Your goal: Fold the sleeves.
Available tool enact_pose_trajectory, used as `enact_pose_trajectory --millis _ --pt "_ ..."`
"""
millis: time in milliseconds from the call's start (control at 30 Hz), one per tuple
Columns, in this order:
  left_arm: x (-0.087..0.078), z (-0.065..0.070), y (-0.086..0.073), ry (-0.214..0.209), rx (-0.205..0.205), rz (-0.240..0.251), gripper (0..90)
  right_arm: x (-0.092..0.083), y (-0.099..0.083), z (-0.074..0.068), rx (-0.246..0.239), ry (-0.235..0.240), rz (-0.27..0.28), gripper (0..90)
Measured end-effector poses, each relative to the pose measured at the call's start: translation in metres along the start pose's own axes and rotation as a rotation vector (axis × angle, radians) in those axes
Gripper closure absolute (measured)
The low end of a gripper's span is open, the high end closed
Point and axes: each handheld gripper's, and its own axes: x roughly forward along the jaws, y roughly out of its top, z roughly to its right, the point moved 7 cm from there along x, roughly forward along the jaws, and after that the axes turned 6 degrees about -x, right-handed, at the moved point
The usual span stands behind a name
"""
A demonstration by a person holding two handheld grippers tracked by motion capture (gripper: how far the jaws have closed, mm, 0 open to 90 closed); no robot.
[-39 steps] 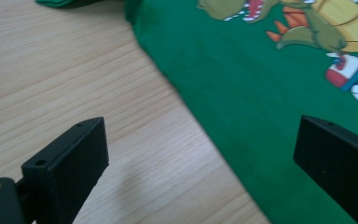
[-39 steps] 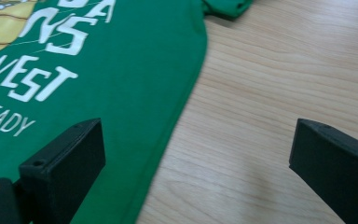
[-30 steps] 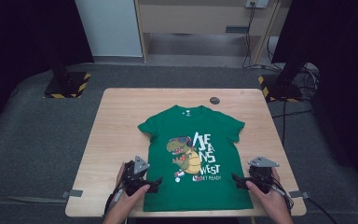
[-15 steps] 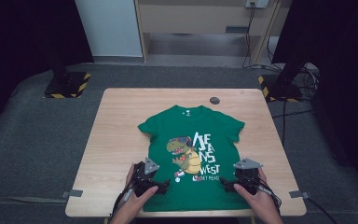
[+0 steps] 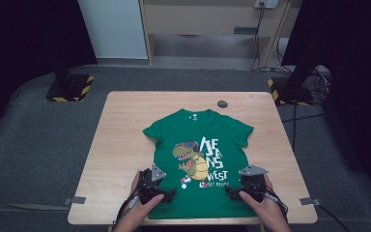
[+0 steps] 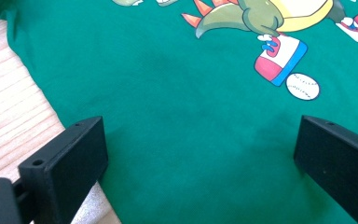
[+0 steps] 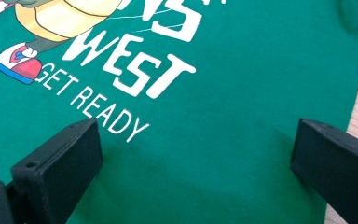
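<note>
1. Surface: one pale wooden table (image 5: 125, 145), rectangular, standing on grey carpet. Two tape tabs sit on the carpet by its near corners, at 7 and 5 o'clock.
2. Room: dark drapes on both sides; a pale cabinet at 12 o'clock; two black stand bases, at 10 and 2 o'clock, the left one hazard-striped; cables trailing by the right one.
3. Count: one green T-shirt (image 5: 212, 130), two grippers, one small dark disc (image 5: 222, 104) near the table's far edge.
4. T-shirt lies flat at table centre, collar toward 12 o'clock, hem toward 6, dinosaur print up.
5. Left gripper (image 6: 200, 154): jaws spread wide, nothing between them but cloth below, over the hem's 7 o'clock corner.
6. Right gripper (image 7: 196, 158): jaws likewise apart, over the hem's 5 o'clock corner, beside the "GET READY" lettering.
</note>
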Motion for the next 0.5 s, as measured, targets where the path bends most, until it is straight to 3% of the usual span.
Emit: enact_pose_trajectory --millis 500 --pt "-0.0059 0.0055 -0.0063 -0.011 0.015 -0.021 1.2 -0.005 -0.0054 -0.0075 -0.002 0.007 0.008 1.5"
